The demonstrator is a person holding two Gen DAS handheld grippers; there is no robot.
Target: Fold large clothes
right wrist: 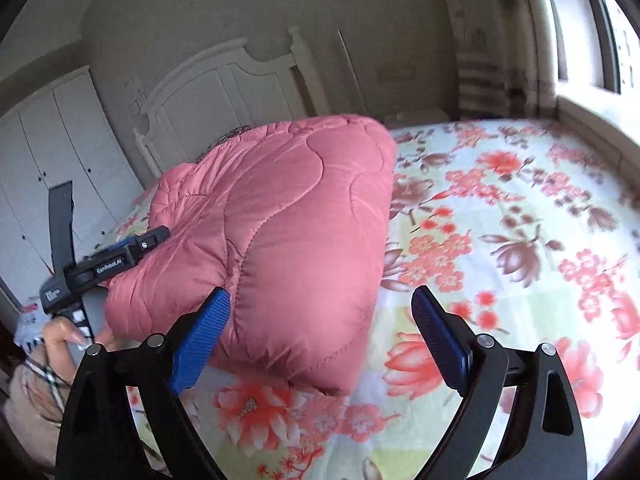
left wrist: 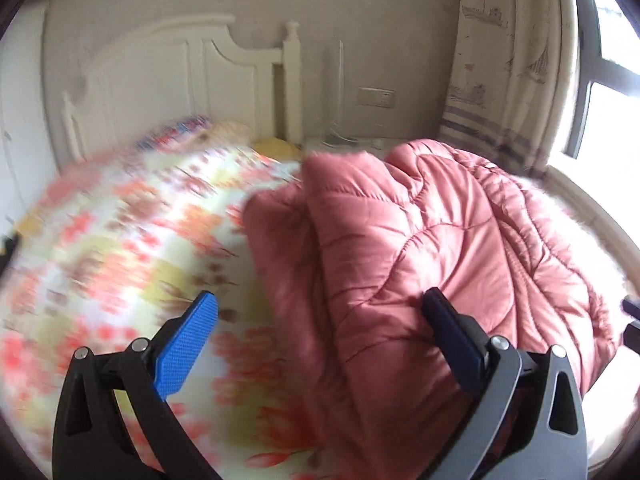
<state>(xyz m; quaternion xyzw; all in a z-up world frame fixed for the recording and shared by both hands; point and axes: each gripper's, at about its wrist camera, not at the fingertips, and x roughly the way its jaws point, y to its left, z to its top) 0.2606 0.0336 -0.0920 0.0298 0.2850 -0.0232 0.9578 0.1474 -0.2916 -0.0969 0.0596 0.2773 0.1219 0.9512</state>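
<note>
Now, from your left wrist, the left gripper point(left wrist: 318, 312) gapes wide and holds nothing; the pink quilted coat point(left wrist: 420, 240) lies ahead and right on the floral bed point(left wrist: 120, 220), bunched, its right-hand finger point(left wrist: 448, 320) over the padding. That side of the view is motion-blurred.

From your right wrist, the right gripper point(right wrist: 320, 308) is equally wide and empty; the coat point(right wrist: 288, 232) sits ahead-left, its near edge between the fingers, so I judge this hand nearer. Sleeves and hem are hidden.
</note>
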